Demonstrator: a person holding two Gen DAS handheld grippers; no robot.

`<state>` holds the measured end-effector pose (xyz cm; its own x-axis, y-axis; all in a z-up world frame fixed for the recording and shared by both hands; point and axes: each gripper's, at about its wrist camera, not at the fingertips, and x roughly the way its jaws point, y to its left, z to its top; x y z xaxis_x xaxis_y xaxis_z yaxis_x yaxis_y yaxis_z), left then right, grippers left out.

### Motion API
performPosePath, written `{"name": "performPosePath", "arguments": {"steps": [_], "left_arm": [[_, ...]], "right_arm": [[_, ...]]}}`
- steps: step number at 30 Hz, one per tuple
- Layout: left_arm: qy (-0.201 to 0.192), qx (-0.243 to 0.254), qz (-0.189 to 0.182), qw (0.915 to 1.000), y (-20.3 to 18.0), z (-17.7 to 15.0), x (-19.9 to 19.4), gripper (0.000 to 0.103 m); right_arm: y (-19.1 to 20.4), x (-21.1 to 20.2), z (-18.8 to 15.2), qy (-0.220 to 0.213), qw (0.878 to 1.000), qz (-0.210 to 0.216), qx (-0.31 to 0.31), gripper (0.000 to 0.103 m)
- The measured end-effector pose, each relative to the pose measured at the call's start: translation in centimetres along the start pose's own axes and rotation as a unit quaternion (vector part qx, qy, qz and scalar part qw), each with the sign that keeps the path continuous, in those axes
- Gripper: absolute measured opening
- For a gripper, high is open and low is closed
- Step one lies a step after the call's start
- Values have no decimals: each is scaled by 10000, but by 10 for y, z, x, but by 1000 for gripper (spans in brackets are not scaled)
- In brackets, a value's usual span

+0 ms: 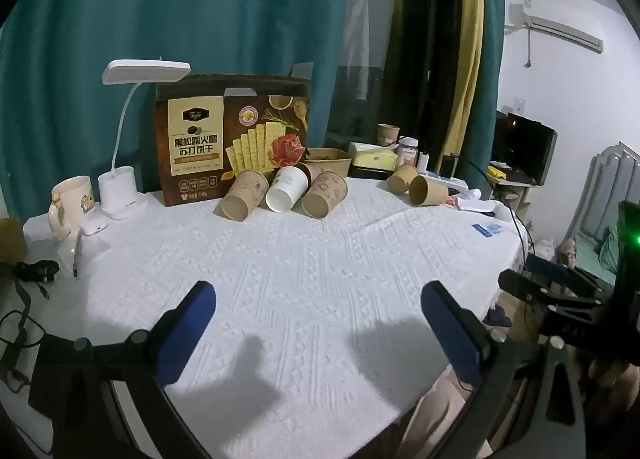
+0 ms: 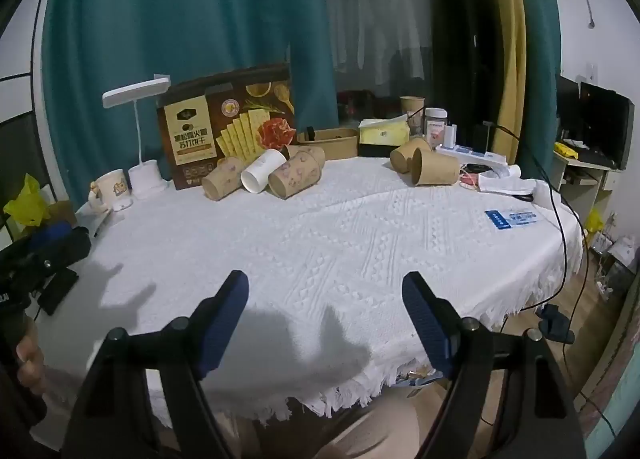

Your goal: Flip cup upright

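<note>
Several paper cups lie on their sides at the far side of the white tablecloth (image 1: pixel 320 279). A white cup (image 1: pixel 286 189) (image 2: pixel 262 170) lies between two patterned brown cups (image 1: pixel 244 195) (image 1: pixel 324 194), mouths facing me. Two plain brown cups (image 1: pixel 427 190) (image 2: pixel 434 167) lie further right. My left gripper (image 1: pixel 319 291) hangs open over the near cloth, nothing between its blue pads. My right gripper (image 2: pixel 325 283) also stands open and empty near the front edge, far from the cups.
A brown cracker box (image 1: pixel 232 135) stands behind the cups, with a white desk lamp (image 1: pixel 120 187) and a mug (image 1: pixel 72 203) at left. A tissue box (image 2: pixel 384 131), jars and a power strip (image 2: pixel 472 153) crowd the back right. Cables trail off the right edge.
</note>
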<state>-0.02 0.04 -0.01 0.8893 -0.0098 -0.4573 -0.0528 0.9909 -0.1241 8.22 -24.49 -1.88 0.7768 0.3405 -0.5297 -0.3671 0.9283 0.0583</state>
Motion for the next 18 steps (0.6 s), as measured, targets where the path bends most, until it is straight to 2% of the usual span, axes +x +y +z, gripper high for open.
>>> {"name": "performPosePath", "arguments": {"steps": [4, 13, 18], "left_arm": [[65, 33, 22, 10000, -1, 0, 1, 102], [-66, 122, 45, 9999, -4, 6, -6, 102], [-55, 30, -4, 10000, -6, 8, -7, 102]], "right_arm": [[1, -1, -2, 28, 10000, -13, -55, 77], [2, -8, 2, -65, 9999, -18, -76, 77], [1, -8, 2, -65, 10000, -12, -47, 77]]}}
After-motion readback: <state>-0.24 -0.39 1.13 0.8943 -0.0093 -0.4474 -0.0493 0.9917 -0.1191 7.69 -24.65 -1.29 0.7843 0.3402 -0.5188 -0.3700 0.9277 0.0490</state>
